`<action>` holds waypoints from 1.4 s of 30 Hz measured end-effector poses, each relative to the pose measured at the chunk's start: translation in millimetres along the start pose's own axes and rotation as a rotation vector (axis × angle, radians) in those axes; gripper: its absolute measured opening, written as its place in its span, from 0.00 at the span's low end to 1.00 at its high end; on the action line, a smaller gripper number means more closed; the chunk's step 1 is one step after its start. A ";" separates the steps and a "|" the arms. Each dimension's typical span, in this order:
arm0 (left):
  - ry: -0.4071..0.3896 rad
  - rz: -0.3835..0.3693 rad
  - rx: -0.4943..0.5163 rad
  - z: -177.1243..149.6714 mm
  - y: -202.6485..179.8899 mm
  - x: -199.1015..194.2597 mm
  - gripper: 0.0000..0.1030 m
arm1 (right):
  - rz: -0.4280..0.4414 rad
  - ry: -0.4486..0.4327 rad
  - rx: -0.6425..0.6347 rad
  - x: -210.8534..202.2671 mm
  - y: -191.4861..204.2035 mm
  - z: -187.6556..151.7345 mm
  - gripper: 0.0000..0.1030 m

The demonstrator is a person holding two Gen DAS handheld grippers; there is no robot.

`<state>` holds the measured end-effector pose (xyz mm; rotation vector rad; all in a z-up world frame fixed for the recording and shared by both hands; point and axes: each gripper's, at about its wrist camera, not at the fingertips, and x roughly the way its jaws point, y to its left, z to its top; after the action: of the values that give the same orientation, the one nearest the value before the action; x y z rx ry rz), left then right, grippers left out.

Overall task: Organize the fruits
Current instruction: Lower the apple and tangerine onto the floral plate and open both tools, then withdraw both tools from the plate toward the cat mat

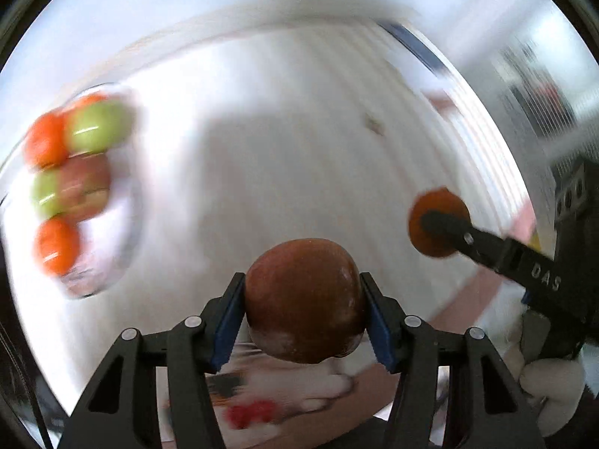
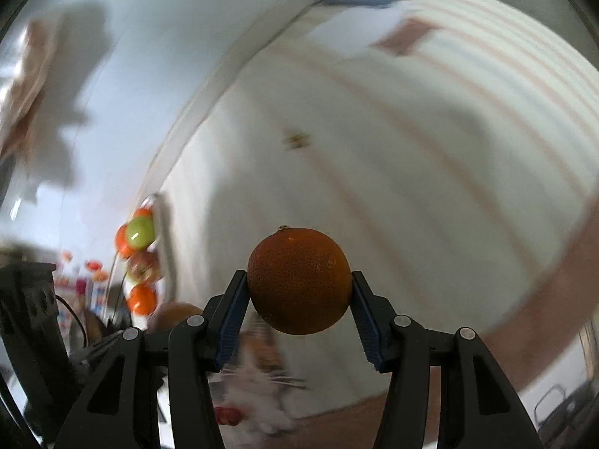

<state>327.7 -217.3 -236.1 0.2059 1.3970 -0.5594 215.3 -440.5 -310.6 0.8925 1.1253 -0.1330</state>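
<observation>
fruits are split three ways. red apple (image 1: 305, 301) is pinched btwn the blue pads of the left gripper (image 1: 304, 310), held up off the surface. orange (image 2: 299, 280) is clamped the same way in the right gripper (image 2: 299, 299), stem nub up; seen from the left wrist view it sits to the right (image 1: 438, 221), w/ one black finger across its front. rest of the fruit, oranges and green and reddish apples, is piled in a clear bowl (image 1: 123, 262) at far left, blurred by motion; exact count can't be told. from the right wrist view the same pile (image 2: 140, 258) shows small, left of centre.

edges & room: bowl sits near the left edge of the surface, well apart from both held fruits. wide bare stretch of cloth btwn bowl and grippers. the two grippers are near each other, not touching.

surface: white tablecloth (image 1: 284, 157) w/ faint pale stripes, pinkish band along its right border, printed picture w/ red bits under the grippers. small dark speck (image 1: 373, 124) mid-cloth. pale wall (image 2: 123, 86) behind, soft shadow on it. person's gloved hand (image 1: 550, 381) grips the right tool, lower right.
</observation>
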 end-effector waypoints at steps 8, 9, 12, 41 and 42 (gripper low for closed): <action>-0.077 0.138 -0.283 -10.0 133.4 -22.3 0.55 | 0.152 0.161 -0.234 86.0 138.8 4.4 0.55; -0.079 0.142 -0.298 -10.2 141.7 -19.8 0.55 | 0.163 0.186 -0.266 100.0 157.4 3.7 0.55; -0.069 0.142 -0.335 -10.4 158.8 -7.9 0.55 | 0.171 0.236 -0.329 131.3 195.3 2.0 0.55; -0.081 0.112 -0.421 -26.8 191.1 -12.0 0.81 | 0.018 0.308 -0.349 159.3 216.2 6.5 0.93; -0.090 0.117 -0.427 -29.3 192.5 -17.4 0.81 | -0.011 0.288 -0.367 154.0 218.8 5.4 0.94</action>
<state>394.5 -35.2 -260.4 -0.0803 1.3735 -0.1632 402.5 -249.3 -316.2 0.5868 1.3686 0.1949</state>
